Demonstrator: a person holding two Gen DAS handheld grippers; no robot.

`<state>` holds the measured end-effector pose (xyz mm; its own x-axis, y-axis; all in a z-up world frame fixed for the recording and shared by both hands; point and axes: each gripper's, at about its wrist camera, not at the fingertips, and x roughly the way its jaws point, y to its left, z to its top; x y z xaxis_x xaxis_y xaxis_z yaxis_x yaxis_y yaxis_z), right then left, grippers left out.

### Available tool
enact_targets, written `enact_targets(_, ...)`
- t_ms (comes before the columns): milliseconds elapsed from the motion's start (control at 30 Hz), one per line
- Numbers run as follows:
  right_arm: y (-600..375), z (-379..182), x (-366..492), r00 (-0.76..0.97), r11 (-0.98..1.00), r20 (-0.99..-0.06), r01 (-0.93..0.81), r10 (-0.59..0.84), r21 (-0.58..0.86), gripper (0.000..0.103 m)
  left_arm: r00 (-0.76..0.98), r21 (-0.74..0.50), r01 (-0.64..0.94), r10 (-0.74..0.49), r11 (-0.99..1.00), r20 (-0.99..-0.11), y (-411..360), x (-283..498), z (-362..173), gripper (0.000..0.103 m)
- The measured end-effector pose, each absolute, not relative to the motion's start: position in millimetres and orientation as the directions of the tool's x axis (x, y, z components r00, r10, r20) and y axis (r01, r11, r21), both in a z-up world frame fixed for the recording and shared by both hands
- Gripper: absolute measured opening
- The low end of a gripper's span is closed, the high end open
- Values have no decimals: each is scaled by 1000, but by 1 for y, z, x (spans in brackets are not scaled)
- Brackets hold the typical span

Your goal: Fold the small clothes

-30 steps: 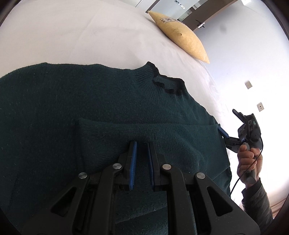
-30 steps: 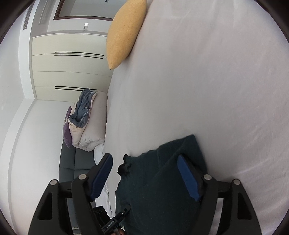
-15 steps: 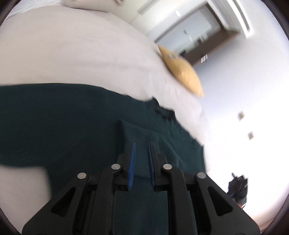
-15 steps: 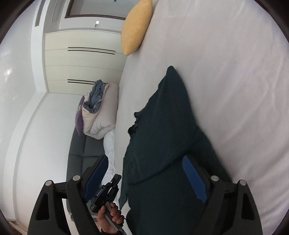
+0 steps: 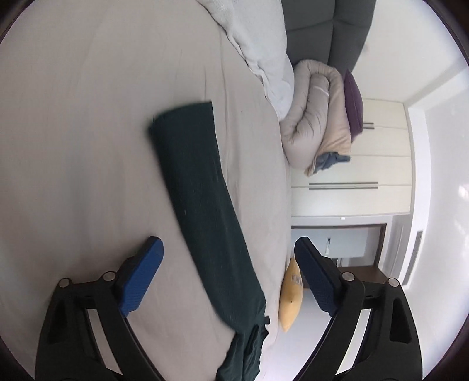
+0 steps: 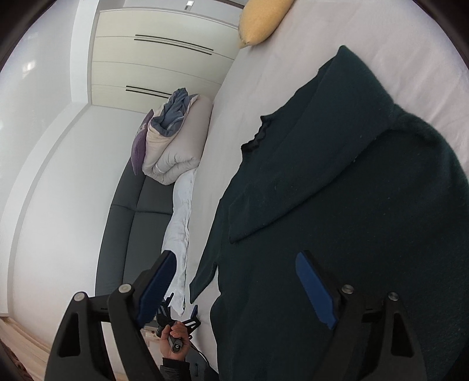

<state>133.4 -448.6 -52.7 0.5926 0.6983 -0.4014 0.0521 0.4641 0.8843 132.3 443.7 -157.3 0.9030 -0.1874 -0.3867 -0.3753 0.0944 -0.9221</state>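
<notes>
While my left gripper [image 5: 228,281] looks along the bed, its jaws have just been opening and now stand spread wide, the blue pads [image 5: 140,278] apart with nothing pinched. A long sleeve of the dark green sweater [image 5: 202,205] runs across the pale bed sheet [image 5: 73,132] and passes through the gap between my fingers, though neither pad presses on it; the cloth is blurred, so I can only say it seems to lie flat. Past the bed's edge sit a rolled beige duvet [image 5: 316,117] with a purple cushion [image 5: 353,102] against it, a white quilt [image 5: 263,52] spilling over the corner, and a yellow pillow [image 5: 290,296] close to my right-hand finger. White wardrobe doors [image 5: 351,175] stand behind.

From my right gripper [image 6: 237,287], the jaws are likewise spread, pads clear of the fabric. The sweater [image 6: 351,205] fills most of this view, lying on the sheet [image 6: 234,123] with one sleeve folded diagonally across its body and the frilled dark collar [image 6: 258,134] near the bed's edge. One of my pads [image 6: 313,284] hovers over the sweater's body; the other [image 6: 158,284] hangs past the bed's side. Below, a hand [image 6: 176,337] holds the left gripper's handle beside the bed. A dark grey sofa [image 6: 132,205] lies along the wall, carrying the rolled duvet [image 6: 178,146]; the yellow pillow [image 6: 261,20] rests at the bed's far end.
</notes>
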Motion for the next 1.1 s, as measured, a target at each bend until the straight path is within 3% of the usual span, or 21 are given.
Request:
enact_targets(300,-410,-61,134,550,480,-426,52,718,876,80,888,-893,-450,-112,-5,-447,466,162,-168,88)
enact_targets(400,-408,-62,133,548,478,-424,50,721,877,80,879,-882,-471,-102,-33,-466,466,170,-178,57)
enact_targets(433,-408,-63,133,551,472,-419,51,722,880,80,877,-879,-474,-110,-46,-467,465,176,-186,36)
enact_targets(467,-407,-63,132,554,467,-413,50,723,883,80,874,-876,-478,-129,-66,-468,465,179,-195,25)
enact_targets(567,-409,-63,129,563,461,-405,47,720,886,80,869,-871,-487,-130,-65,-477,461,181,-207,12)
enact_targets(767,-418,-63,127,578,473,-411,48,705,880,77,850,-858,-483,-142,178,-508,429,207,-162,7)
enact_targets(900,-427,-67,127,590,468,-407,54,698,882,76,816,-789,-404,-208,462,-540,362,259,-107,7)
enact_targets(1000,-433,-69,131,595,471,-412,63,690,880,76,769,-649,-264,-251,713,-588,271,298,-70,7)
enact_targets(1100,-440,-72,138,606,461,-404,68,685,885,76,702,-370,-37,-239,928,-671,146,315,-59,7)
